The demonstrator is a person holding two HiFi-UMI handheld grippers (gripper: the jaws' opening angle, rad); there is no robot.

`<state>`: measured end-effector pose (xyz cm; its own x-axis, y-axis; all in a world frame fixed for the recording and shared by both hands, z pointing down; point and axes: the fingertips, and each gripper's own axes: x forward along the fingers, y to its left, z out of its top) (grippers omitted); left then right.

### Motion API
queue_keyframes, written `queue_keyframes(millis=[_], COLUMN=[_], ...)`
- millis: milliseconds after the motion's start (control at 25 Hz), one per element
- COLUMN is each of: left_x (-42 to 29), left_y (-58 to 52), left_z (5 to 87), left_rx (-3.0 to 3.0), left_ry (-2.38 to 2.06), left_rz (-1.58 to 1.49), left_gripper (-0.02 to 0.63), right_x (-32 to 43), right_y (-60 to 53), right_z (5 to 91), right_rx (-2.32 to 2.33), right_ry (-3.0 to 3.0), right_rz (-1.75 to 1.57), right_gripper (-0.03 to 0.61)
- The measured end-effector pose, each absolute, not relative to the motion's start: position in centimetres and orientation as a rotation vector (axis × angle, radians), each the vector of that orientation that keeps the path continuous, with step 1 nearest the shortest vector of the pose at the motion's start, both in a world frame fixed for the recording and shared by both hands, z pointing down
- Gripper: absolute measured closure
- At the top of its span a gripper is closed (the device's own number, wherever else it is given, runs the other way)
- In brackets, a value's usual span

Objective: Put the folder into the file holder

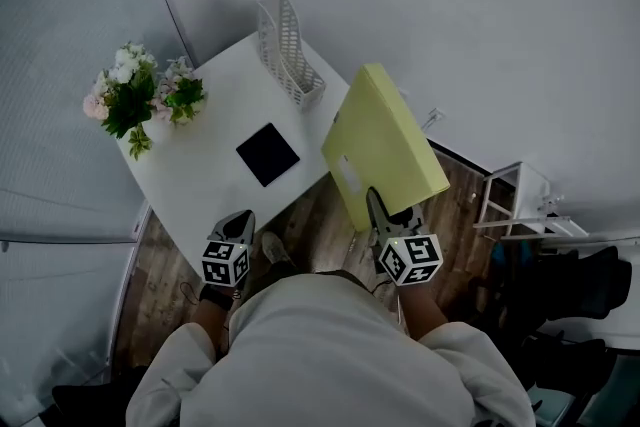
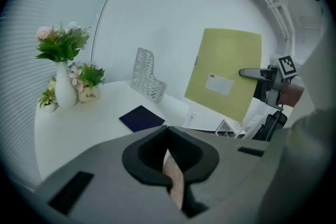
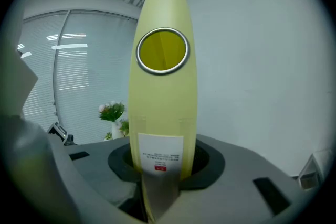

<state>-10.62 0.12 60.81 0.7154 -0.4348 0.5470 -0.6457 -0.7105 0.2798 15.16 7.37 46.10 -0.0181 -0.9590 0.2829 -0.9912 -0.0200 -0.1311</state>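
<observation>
A yellow-green folder hangs in the air off the table's right side, tilted, its spine with a round finger hole facing my right gripper view. My right gripper is shut on its lower edge near the white label. The white mesh file holder stands empty at the far edge of the white table, up and to the left of the folder. My left gripper hovers at the table's near edge, shut and holding nothing. The left gripper view shows the folder to the right of the file holder.
A dark notebook lies flat mid-table. Vases of flowers stand at the table's left end. A white rack and dark chairs stand on the floor to the right. White walls close in behind the table.
</observation>
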Motion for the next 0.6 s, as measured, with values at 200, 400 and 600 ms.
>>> queue_keyframes(millis=[200,400,600], left_x=[-12.4,-15.2,-16.1], left_y=[-4.3,-5.3,-7.1], left_z=[61.7,62.9,63.3], left_rx=[2.407,2.313,2.243], left_ry=[-0.89,-0.974,-1.06], left_rz=[0.617,0.636,0.63], left_gripper=[0.606,0.606,0.604], right_x=[15.8,16.5,17.6], right_y=[-0.2,-6.5,-13.2], right_z=[44.0,41.4,40.7], right_rx=[2.129,2.096,2.056], right_ry=[-2.156,-2.219,-2.275], right_rz=[0.349,0.255,0.175], right_gripper=[0.426,0.426,0.426])
